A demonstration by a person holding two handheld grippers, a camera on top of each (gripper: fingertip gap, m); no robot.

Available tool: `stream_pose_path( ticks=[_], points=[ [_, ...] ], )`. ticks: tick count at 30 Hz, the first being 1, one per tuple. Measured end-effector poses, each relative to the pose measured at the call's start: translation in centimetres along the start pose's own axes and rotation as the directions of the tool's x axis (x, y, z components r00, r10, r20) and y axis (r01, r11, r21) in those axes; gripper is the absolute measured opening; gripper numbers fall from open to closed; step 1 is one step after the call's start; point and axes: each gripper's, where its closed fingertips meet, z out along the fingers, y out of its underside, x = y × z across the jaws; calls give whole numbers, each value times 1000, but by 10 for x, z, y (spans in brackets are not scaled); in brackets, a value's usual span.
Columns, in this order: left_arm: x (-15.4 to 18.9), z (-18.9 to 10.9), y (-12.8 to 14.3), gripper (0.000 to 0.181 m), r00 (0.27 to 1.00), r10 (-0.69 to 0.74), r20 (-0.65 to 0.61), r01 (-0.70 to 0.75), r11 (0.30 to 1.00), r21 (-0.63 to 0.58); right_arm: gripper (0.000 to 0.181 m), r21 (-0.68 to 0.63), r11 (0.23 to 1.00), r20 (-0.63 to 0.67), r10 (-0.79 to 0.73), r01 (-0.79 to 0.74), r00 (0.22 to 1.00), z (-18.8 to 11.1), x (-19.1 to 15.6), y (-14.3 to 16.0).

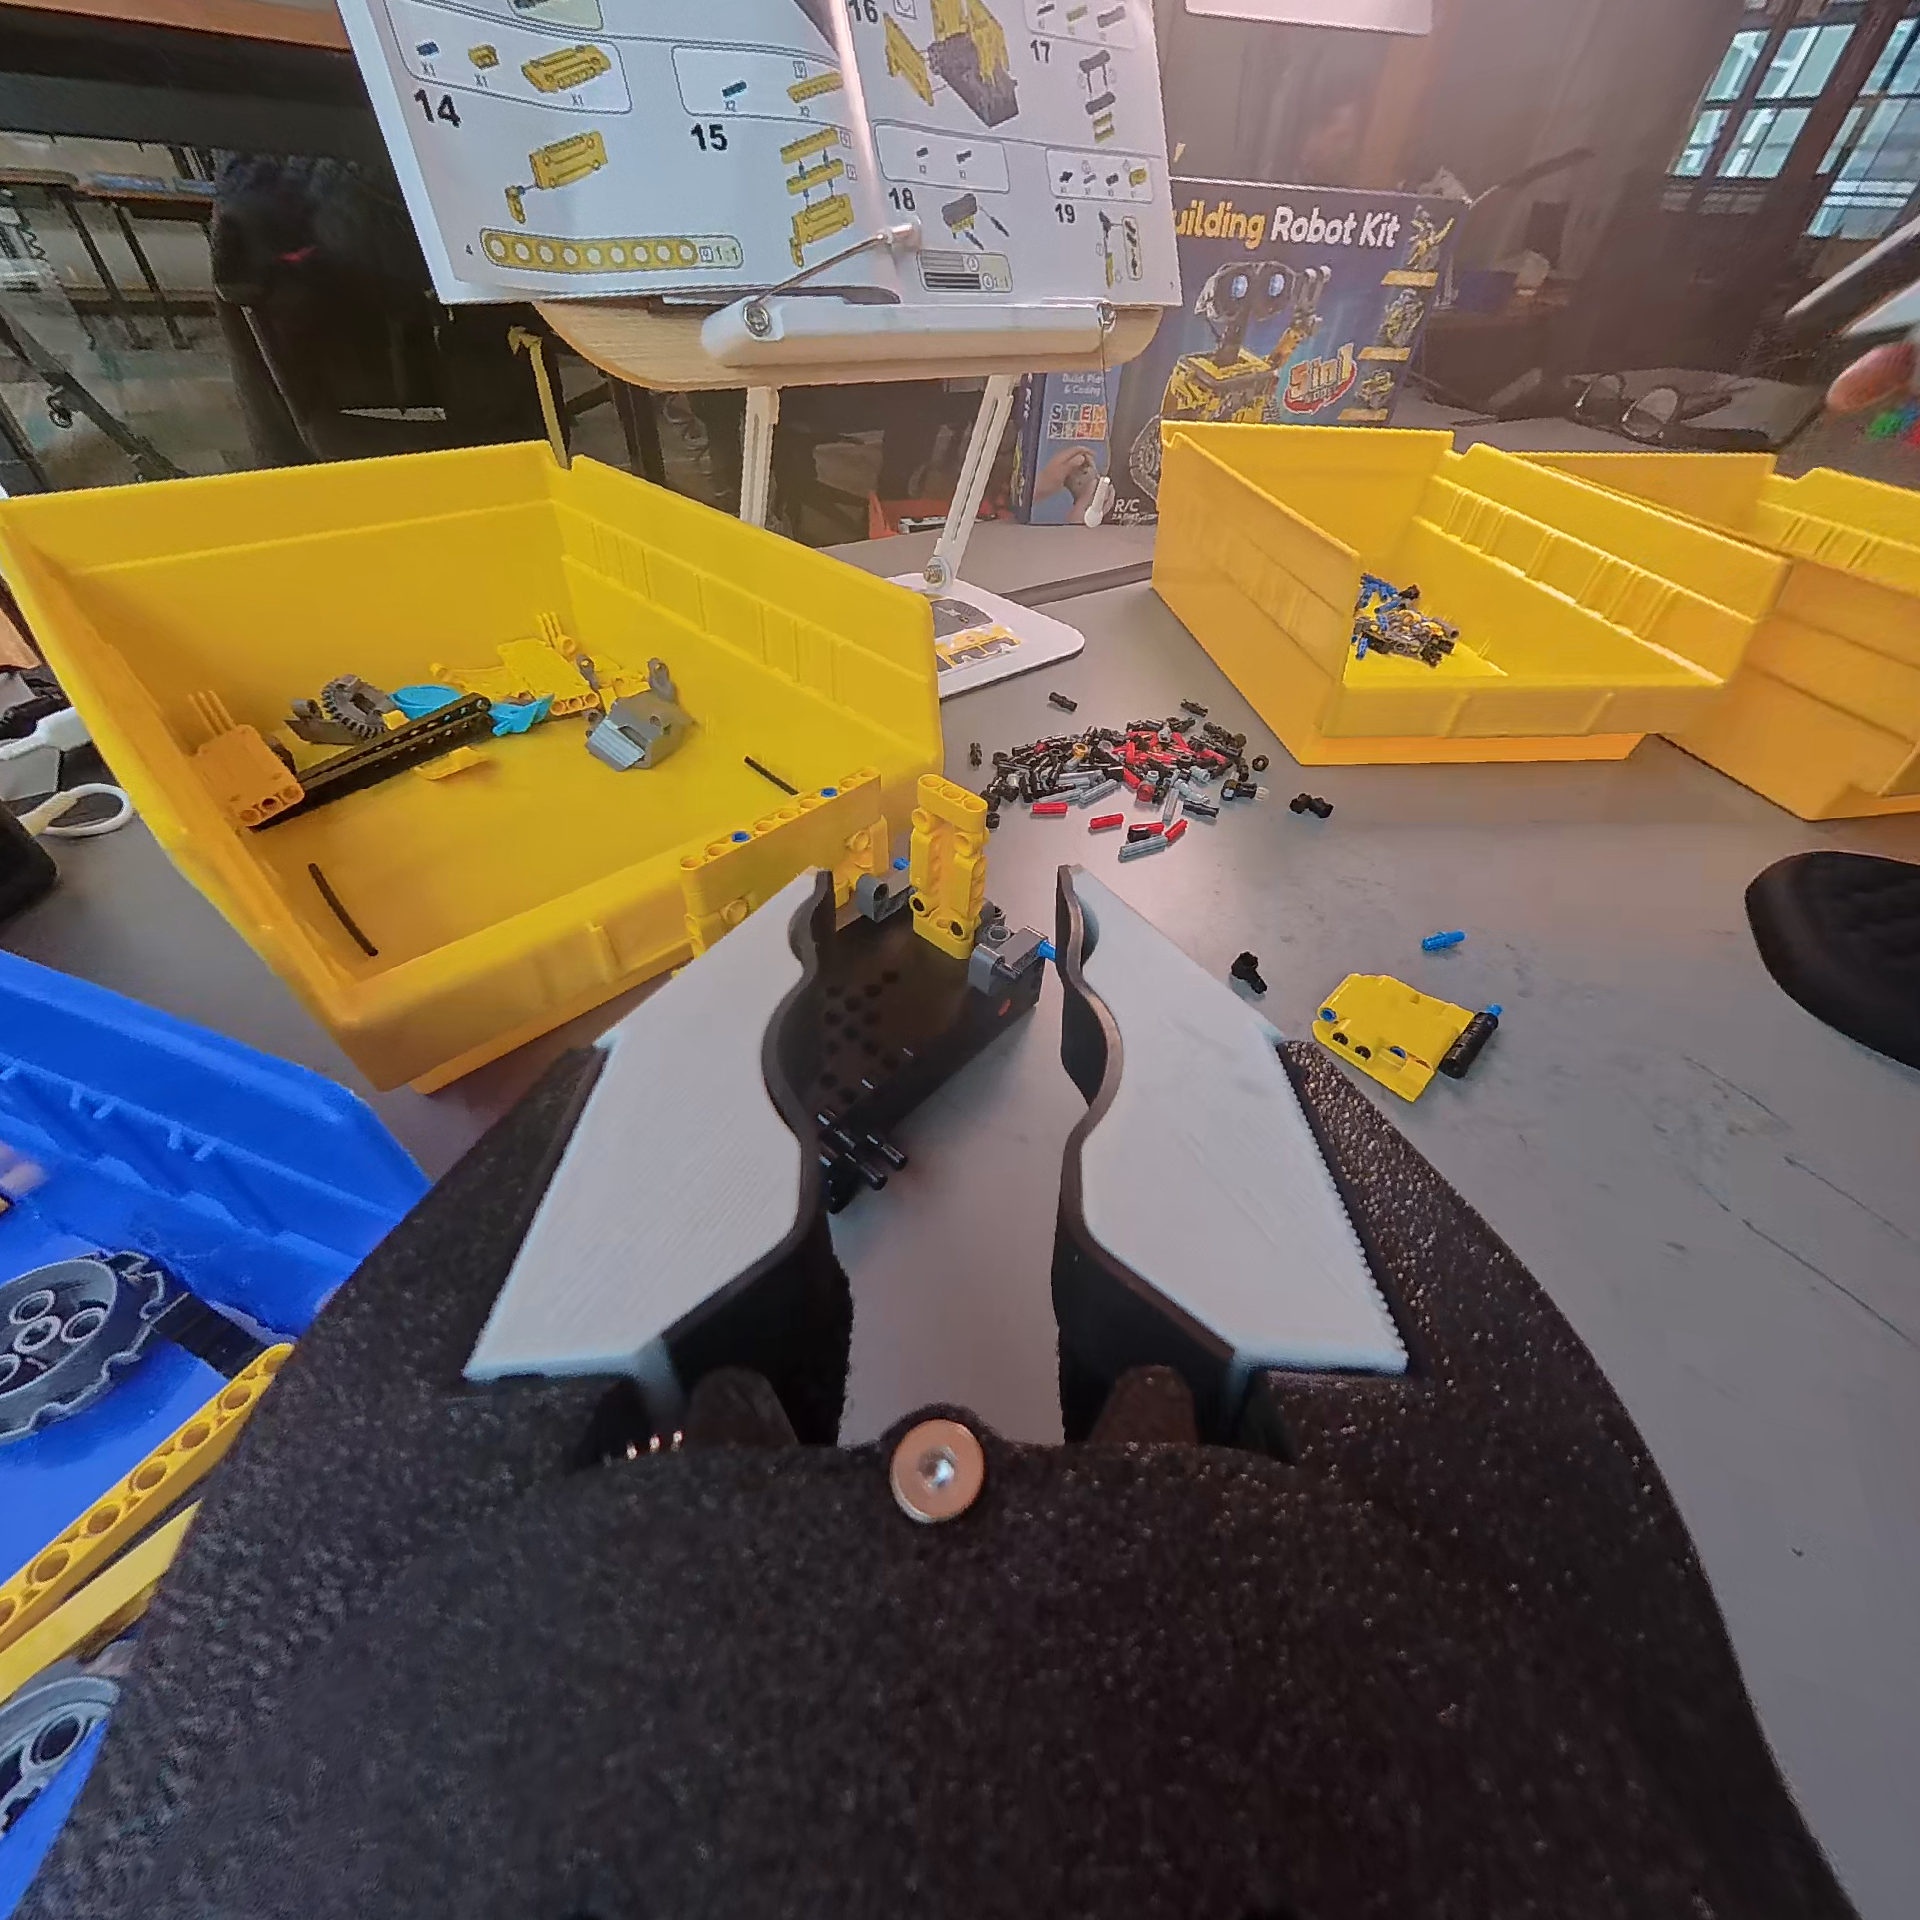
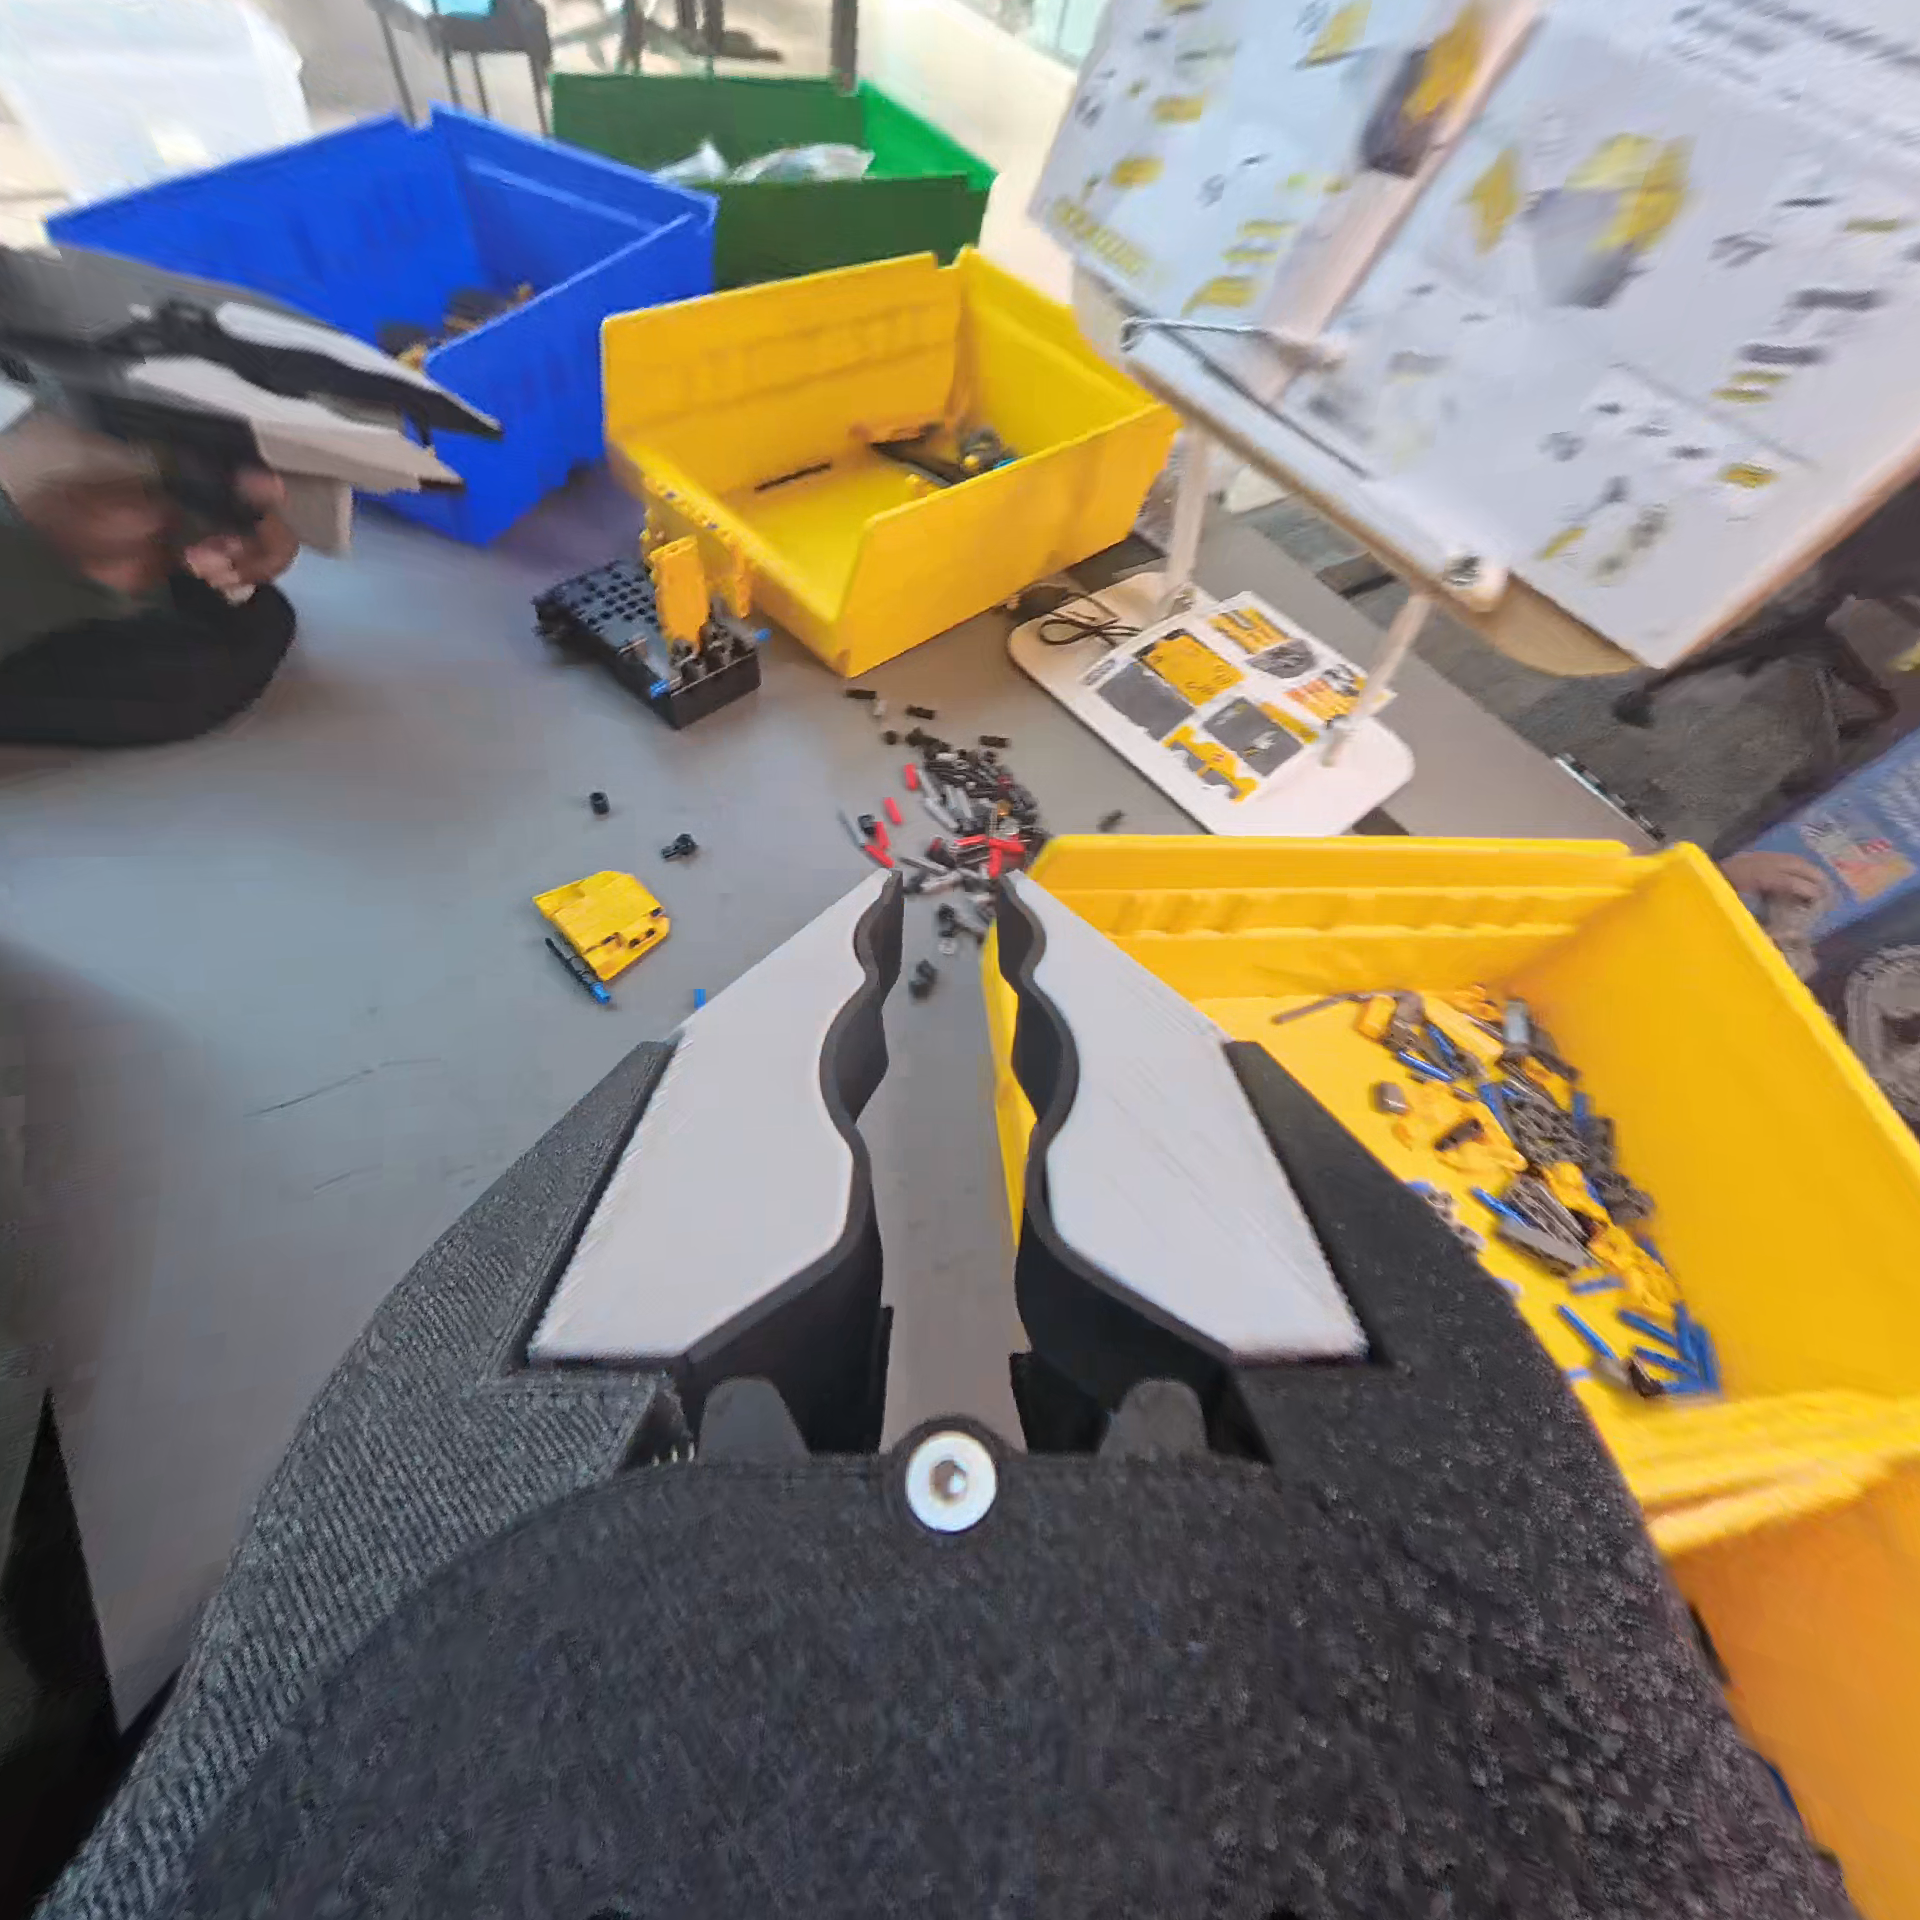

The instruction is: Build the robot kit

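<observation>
Right now my left gripper (image 1: 940, 914) hovers parted above the black-and-yellow brick assembly (image 1: 935, 966); my right gripper (image 2: 945, 894), parted and empty, could scatter the loose pile of small pins (image 2: 961, 795).

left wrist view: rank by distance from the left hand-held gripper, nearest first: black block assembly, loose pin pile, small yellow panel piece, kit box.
1. black block assembly: between the fingers of the left hand-held gripper, on the table.
2. small yellow panel piece: on the table to the right.
3. loose pin pile: ahead, slightly right.
4. kit box: farthest, standing at the back right.
</observation>
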Motion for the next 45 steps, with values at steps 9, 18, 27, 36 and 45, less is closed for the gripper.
stream_pose_path(
  ticks=[9, 18, 27, 36, 45],
  points=[
    [-2, 2, 2, 41, 1000, -5, 10, 5, 1000, -15, 19, -117, 992, -201, 31, -56, 979, -122, 98, 82],
    [0, 7, 9, 40, 999, 33, 26, -31, 997, -63, 18, -576, 808, -209, 0, -123, 978, -140, 155, 220],
    [0, 10, 14, 40, 997, 66, 45, -62, 993, -100, 15, -772, 634, 30, -30, 42, 999, -112, 140, 264],
    [0, 11, 16, 40, 997, 66, 48, -61, 992, -109, 8, -788, 604, 127, -26, 117, 992, -95, 131, 270],
    [0, 12, 17, 40, 998, 57, 41, -52, 992, -117, 11, -805, 593, 57, 44, 20, 997, -119, 144, 268]
  ],
)
